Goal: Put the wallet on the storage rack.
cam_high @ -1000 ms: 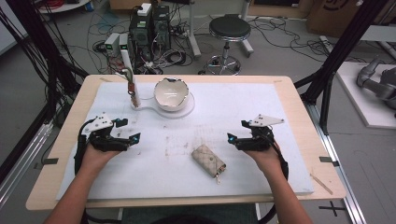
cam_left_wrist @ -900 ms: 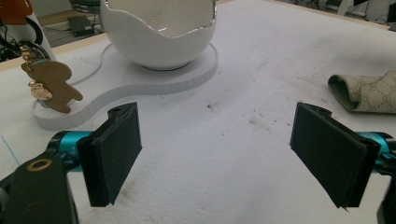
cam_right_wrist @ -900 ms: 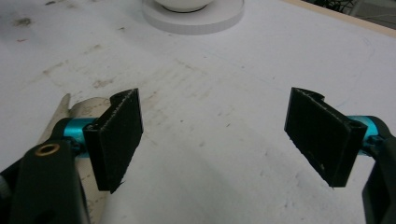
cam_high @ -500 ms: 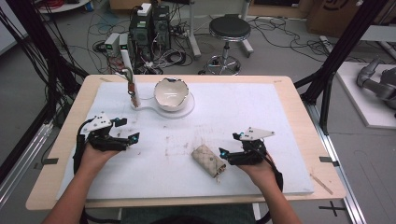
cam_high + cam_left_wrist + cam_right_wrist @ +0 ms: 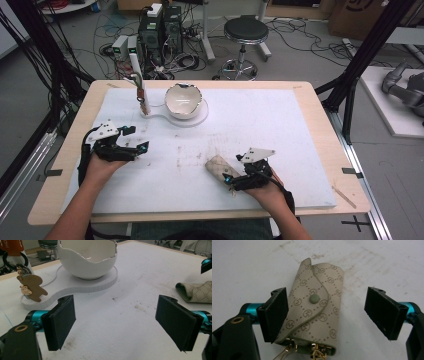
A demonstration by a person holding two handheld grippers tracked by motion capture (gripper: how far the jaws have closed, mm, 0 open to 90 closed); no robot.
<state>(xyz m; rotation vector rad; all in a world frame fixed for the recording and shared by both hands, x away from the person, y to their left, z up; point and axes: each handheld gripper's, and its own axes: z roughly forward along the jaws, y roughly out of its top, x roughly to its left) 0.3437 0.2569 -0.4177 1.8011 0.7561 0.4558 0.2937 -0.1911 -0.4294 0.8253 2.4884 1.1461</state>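
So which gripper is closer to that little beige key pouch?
Right. The right gripper has its open jaws around the key pouch; the left gripper waits far across the table.

Bare forearms; each hand grips a black two-jaw gripper (image 5: 138,149) with teal-blue joints, a grey three-cornered plate and a black trailing cable.

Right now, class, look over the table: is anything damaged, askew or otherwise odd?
The white bowl on its stand has a jagged, eggshell-like rim, which may be its design rather than damage. The white mat is smudged with dark marks. The patterned key pouch lies askew between the open jaws of the right gripper, with its flap snapped shut and metal hooks poking out.
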